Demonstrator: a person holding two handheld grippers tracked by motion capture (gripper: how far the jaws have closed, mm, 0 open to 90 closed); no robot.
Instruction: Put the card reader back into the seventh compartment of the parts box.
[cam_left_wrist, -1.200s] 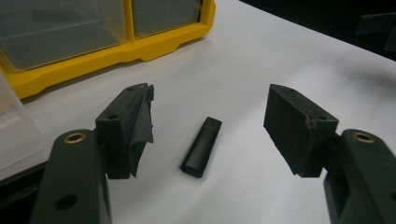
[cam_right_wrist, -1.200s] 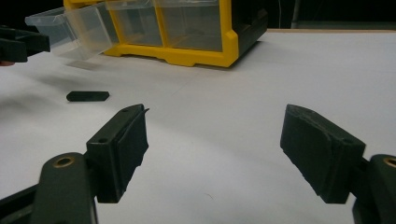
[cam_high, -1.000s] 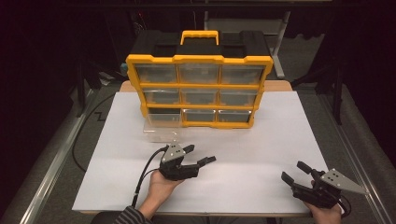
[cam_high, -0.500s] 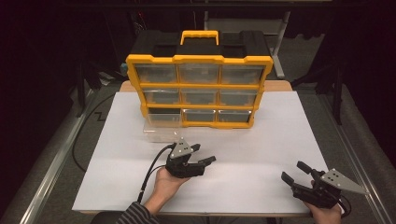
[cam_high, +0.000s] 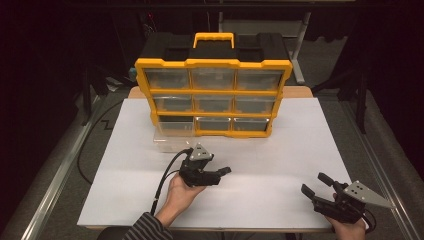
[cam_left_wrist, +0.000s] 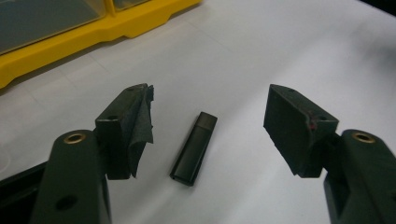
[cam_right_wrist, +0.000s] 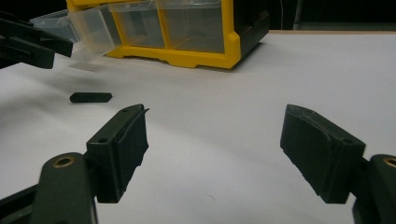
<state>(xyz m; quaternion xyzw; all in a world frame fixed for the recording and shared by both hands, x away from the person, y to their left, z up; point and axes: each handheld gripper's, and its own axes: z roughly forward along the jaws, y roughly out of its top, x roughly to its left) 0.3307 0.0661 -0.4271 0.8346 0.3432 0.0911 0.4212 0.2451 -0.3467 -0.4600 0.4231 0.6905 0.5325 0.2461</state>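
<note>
Hovering low over the white counter (cam_high: 280, 150), the left claw (cam_left_wrist: 208, 121) has its jaws spread wide, gripping nothing; a small black stick (cam_left_wrist: 194, 147) lies flat on the counter between them, touching neither jaw. High view puts this left claw (cam_high: 220, 174) just in front of the yellow drawer organizer (cam_high: 212, 92), near its pulled-out clear drawer (cam_high: 170, 142). Right claw (cam_right_wrist: 215, 149) also gapes wide and empty, near the counter's front right corner, well apart from the stick (cam_right_wrist: 91, 97).
</note>
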